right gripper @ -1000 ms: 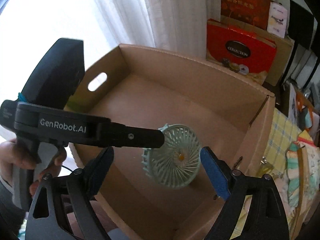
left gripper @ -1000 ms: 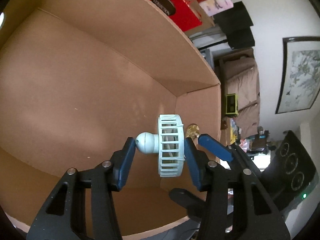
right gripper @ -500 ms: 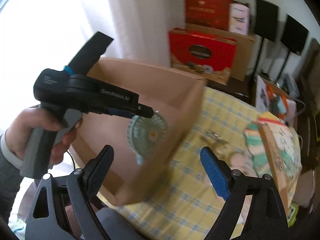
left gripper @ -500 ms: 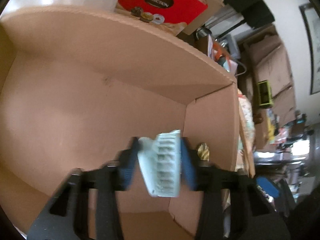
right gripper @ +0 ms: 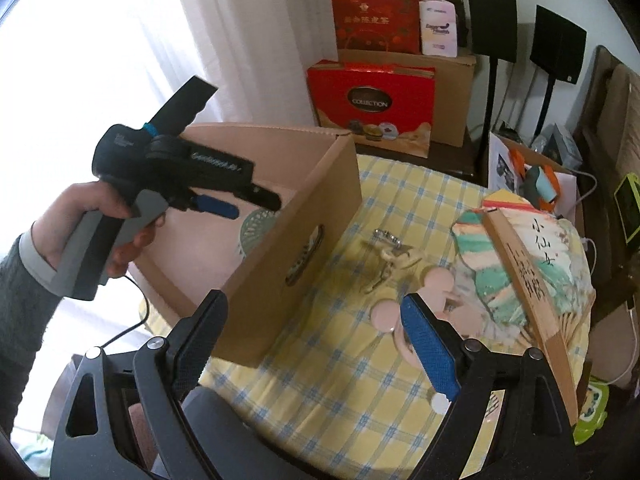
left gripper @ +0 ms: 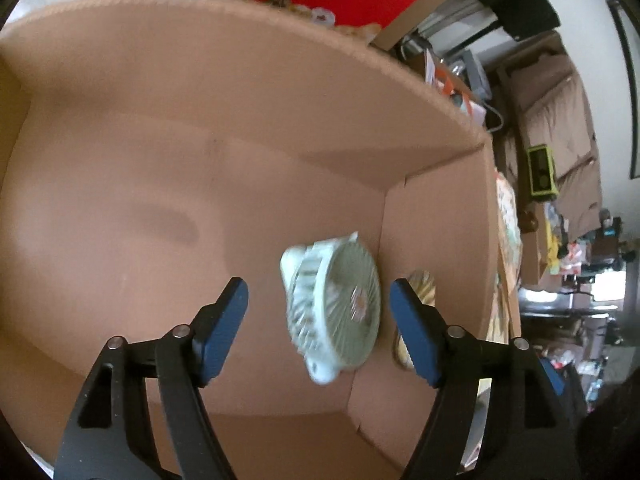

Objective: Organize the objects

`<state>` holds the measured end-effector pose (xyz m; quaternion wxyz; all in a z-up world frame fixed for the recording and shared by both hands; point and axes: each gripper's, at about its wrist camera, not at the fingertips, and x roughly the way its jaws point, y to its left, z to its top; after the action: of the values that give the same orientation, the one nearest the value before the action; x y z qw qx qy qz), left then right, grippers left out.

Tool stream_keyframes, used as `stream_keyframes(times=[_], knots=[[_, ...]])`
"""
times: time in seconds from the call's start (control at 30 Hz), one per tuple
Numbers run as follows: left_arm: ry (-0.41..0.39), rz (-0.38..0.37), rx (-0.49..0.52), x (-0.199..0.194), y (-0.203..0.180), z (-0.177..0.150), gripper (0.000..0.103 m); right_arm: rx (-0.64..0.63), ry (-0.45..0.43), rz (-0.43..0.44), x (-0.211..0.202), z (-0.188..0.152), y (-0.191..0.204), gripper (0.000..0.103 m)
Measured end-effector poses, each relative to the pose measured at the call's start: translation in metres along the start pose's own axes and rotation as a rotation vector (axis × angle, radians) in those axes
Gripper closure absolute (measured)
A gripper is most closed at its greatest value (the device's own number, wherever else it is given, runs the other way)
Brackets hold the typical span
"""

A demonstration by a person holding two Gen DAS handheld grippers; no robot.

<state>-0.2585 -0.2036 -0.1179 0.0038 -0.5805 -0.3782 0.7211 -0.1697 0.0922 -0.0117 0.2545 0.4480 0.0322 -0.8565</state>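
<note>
The left gripper (left gripper: 318,322) hangs over the cardboard box (left gripper: 280,92) with its blue pads spread wide and nothing between them, and the small mint-green fan (left gripper: 334,312) sits below in the box's right-hand corner, tilted on its edge with the grille facing up and right. The fan is blurred, so it may be tumbling or just settling; I cannot tell which. A second small yellowish object (left gripper: 420,284) lies against the box wall just beside it. The right gripper (right gripper: 316,348) is also spread and empty, held above the checked tablecloth (right gripper: 360,380) near the pink round pieces (right gripper: 436,280), the metal clips (right gripper: 386,252) and the folding fan (right gripper: 520,264). The main risk is the green fan rolling or tipping onto the neighbouring object because it lands on its rim. Another is the right gripper's left finger, close to the box's near corner, nudging the box as it reaches for the next item.
</note>
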Motion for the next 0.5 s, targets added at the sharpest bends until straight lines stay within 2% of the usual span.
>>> stream_keyframes(times=[0.2, 0.23, 0.37, 0.5], knots=[[0.048, -0.043, -0.013, 0.007, 0.009, -0.011, 0.035, 0.014, 0.008, 0.02, -0.002, -0.011, 0.001, 0.013], [0.049, -0.047, -0.016, 0.009, 0.01, -0.011, 0.038, 0.015, 0.01, 0.021, -0.002, -0.012, 0.0, 0.013], [0.045, -0.068, -0.003, 0.013, 0.005, -0.01, 0.065, 0.027, 0.018, 0.025, -0.002, -0.018, -0.001, 0.013], [0.017, -0.065, 0.024, 0.01, -0.001, -0.008, 0.069, 0.049, 0.021, 0.027, -0.003, -0.023, -0.009, 0.013]])
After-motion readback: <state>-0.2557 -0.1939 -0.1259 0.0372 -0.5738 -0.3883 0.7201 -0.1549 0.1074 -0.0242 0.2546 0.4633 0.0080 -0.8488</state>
